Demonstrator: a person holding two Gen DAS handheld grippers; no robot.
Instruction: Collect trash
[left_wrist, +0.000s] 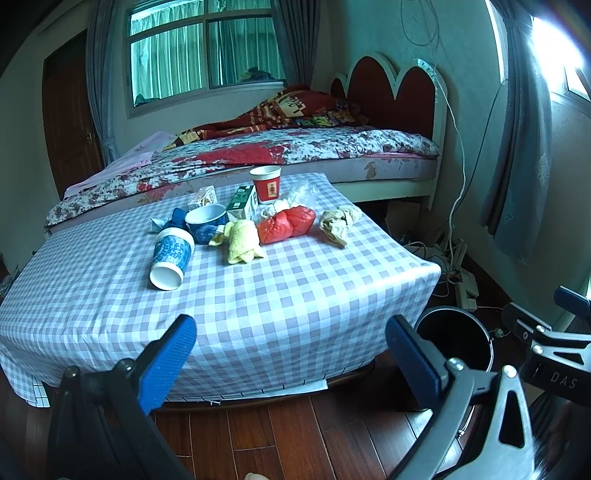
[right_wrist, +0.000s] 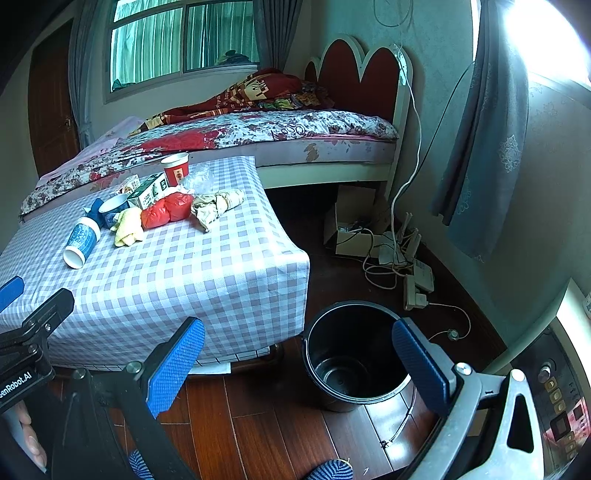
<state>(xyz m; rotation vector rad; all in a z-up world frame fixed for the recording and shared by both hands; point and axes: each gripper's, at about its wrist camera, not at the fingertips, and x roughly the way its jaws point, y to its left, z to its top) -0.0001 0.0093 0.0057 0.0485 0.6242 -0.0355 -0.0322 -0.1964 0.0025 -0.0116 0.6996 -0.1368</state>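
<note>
Left claw (left_wrist: 291, 354): fingers apart, empty, held off the near edge of the tabletop (left_wrist: 295, 295).
Right claw (right_wrist: 299, 360): fingers apart, empty, over the floor just left of the bucket (right_wrist: 354, 354).
Trash: clustered at the far middle of the tabletop, well apart from both claws.
Bucket: black, round, smooth-walled, looks empty; on the floor at the tabletop's near right corner.
Blue cup (left_wrist: 170, 256): paper, lying on its side, base toward the camera; nearest piece.
Yellow cloth (left_wrist: 242, 242): soft, crumpled.
Red bag (left_wrist: 286, 225): thin plastic, knotted into a lump.
Paper wad (left_wrist: 338, 221): tan, crushed, rightmost.
Red cup (left_wrist: 266, 183): paper, upright, at the far side.
Carton (left_wrist: 242, 203): green and white, boxy.
Advice: probably start with the wad, closest to the bucket side; pinch its bulk, not a loose flap. Grip cups gently across the wall, since paper buckles.
</note>
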